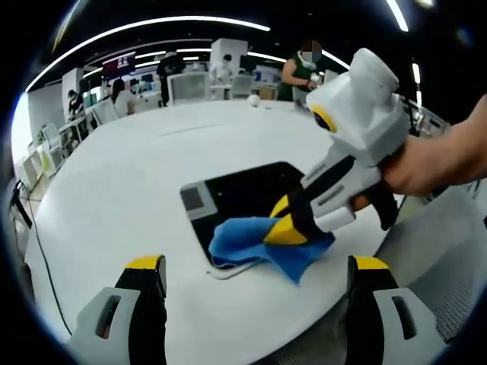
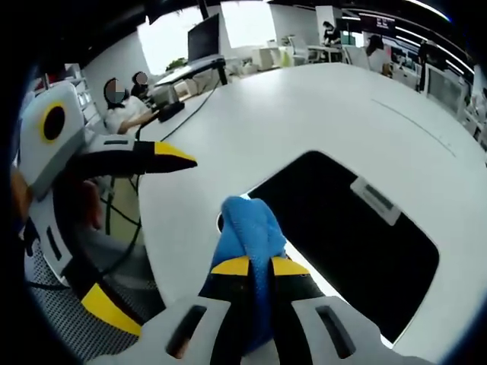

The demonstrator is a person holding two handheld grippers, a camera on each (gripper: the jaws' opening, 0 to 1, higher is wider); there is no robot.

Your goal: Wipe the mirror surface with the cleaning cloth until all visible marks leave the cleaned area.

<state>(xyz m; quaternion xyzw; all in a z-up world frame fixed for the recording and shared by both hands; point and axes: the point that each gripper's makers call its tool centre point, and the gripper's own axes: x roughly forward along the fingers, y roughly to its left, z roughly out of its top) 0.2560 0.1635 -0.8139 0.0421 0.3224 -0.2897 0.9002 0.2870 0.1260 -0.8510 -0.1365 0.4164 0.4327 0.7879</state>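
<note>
A dark mirror (image 1: pixel 245 186) with a thin white frame lies flat on the white table (image 1: pixel 114 175). The blue cleaning cloth (image 1: pixel 242 243) rests on its near corner. A hand brings my right gripper (image 1: pixel 288 226) in from the right, shut on the cloth and pressing it down. My left gripper (image 1: pixel 257 268) stands open just short of the cloth, with nothing between its fingers. In the right gripper view, my right gripper (image 2: pixel 260 266) pinches the cloth (image 2: pixel 247 222) at the edge of the mirror (image 2: pixel 342 228). The left gripper (image 2: pixel 160 243) hangs open to the left.
A grey label (image 1: pixel 196 199) sits on the mirror's left end. The table's edge runs close below the cloth, with a mesh chair (image 1: pixel 456 262) beside it. A dark cable (image 2: pixel 122 217) hangs off the table. People sit at desks (image 1: pixel 190 80) far behind.
</note>
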